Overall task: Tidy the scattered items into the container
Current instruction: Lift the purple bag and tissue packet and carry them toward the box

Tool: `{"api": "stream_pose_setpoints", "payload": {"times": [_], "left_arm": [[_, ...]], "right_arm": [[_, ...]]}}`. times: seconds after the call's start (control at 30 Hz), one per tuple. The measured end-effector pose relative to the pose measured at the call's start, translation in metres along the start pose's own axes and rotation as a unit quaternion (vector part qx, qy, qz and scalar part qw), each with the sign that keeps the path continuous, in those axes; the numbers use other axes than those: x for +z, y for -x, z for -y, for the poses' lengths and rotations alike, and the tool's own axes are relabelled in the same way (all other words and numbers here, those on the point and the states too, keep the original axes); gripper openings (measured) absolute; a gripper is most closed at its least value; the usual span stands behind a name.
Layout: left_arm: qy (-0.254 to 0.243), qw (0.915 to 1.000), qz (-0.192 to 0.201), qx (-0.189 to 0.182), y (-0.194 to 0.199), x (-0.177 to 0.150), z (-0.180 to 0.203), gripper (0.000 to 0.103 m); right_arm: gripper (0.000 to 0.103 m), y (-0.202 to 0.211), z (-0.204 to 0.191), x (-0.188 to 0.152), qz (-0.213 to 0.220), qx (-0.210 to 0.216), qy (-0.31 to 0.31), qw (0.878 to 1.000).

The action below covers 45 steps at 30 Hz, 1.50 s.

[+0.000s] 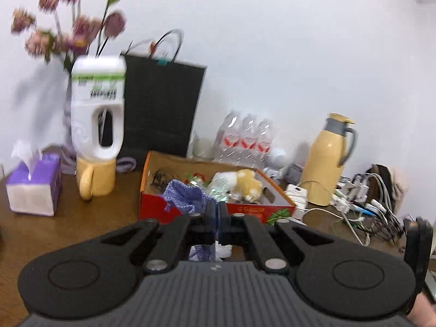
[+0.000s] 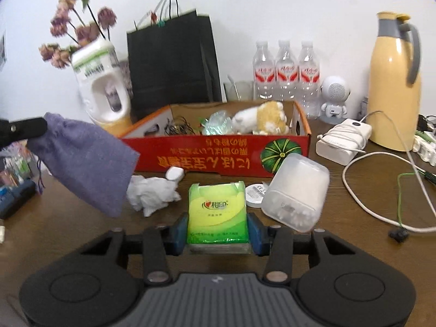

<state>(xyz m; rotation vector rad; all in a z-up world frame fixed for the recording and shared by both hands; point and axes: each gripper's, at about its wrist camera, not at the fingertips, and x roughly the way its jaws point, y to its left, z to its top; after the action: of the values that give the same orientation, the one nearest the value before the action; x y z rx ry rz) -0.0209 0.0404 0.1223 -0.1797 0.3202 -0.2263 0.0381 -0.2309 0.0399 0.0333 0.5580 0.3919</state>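
Hanging by one pinched corner, the purple pouch (image 2: 84, 163) is in the air left of the cardboard box (image 2: 218, 150), above the wooden table (image 2: 354, 245), and that thin hold looks like the main risk: the cloth could slip from the left gripper (image 2: 41, 128) before it clears the box's near wall, or drag against the red rim and fall outside. That gripper's jaws are fully closed on the fabric; its own view shows the pouch (image 1: 188, 193) bunched right in front of the box, pointing slightly downward toward it. On the near side, the green tissue pack (image 2: 216, 212) lies flat on the table with the right gripper (image 2: 218, 233) around it, blue pads against both long sides, angled down from above. Squeezing such a soft pack may let it buckle or pivot on lifting. The plastic cotton-swab case (image 2: 295, 190) and crumpled tissue (image 2: 152, 193) sit just beside it, and a careless lift could knock either.
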Motion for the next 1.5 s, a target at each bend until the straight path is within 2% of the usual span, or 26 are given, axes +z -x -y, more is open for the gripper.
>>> {"api": "stream_pose_setpoints", "payload": {"times": [0.13, 0.33, 0.57, 0.77, 0.93, 1.13, 1.23, 1.33, 1.43, 1.5], "left_arm": [[-0.019, 0.9988, 0.008, -0.044, 0.025, -0.009, 0.022, 0.002], [-0.025, 0.9957, -0.015, -0.089, 0.044, -0.028, 0.049, 0.002], [-0.024, 0.9961, -0.007, -0.085, 0.052, -0.032, 0.057, 0.002], [-0.018, 0.9972, -0.011, -0.072, 0.029, -0.021, 0.054, 0.002], [-0.046, 0.9978, 0.029, -0.039, -0.005, 0.005, 0.052, 0.002], [-0.064, 0.9965, 0.053, 0.014, -0.077, 0.054, 0.028, 0.002], [-0.072, 0.9959, 0.042, 0.034, -0.120, 0.074, 0.016, 0.002], [-0.082, 0.9946, 0.029, 0.057, -0.160, 0.081, 0.004, 0.002], [-0.071, 0.9950, -0.015, 0.069, -0.204, 0.079, -0.010, 0.002], [-0.071, 0.9913, -0.055, 0.096, -0.234, 0.075, -0.017, 0.002]], "right_arm": [[0.044, 0.030, -0.008, -0.013, 0.006, 0.019, 0.003, 1.000], [0.044, 0.071, -0.023, -0.030, 0.028, 0.030, -0.004, 0.999], [0.044, 0.094, -0.020, -0.029, 0.050, 0.026, -0.004, 0.998], [0.044, 0.085, -0.009, -0.015, 0.060, 0.017, 0.000, 0.998], [0.044, 0.060, 0.008, 0.022, 0.067, 0.011, 0.009, 0.998], [0.044, 0.010, 0.019, 0.083, 0.073, 0.006, 0.022, 0.997], [0.044, -0.020, 0.028, 0.116, 0.063, 0.002, 0.020, 0.998], [0.044, -0.058, 0.041, 0.145, 0.034, -0.011, 0.011, 0.999], [0.044, -0.101, 0.058, 0.161, -0.021, -0.002, -0.019, 1.000], [0.044, -0.129, 0.066, 0.167, -0.061, 0.003, -0.036, 0.997]]}}
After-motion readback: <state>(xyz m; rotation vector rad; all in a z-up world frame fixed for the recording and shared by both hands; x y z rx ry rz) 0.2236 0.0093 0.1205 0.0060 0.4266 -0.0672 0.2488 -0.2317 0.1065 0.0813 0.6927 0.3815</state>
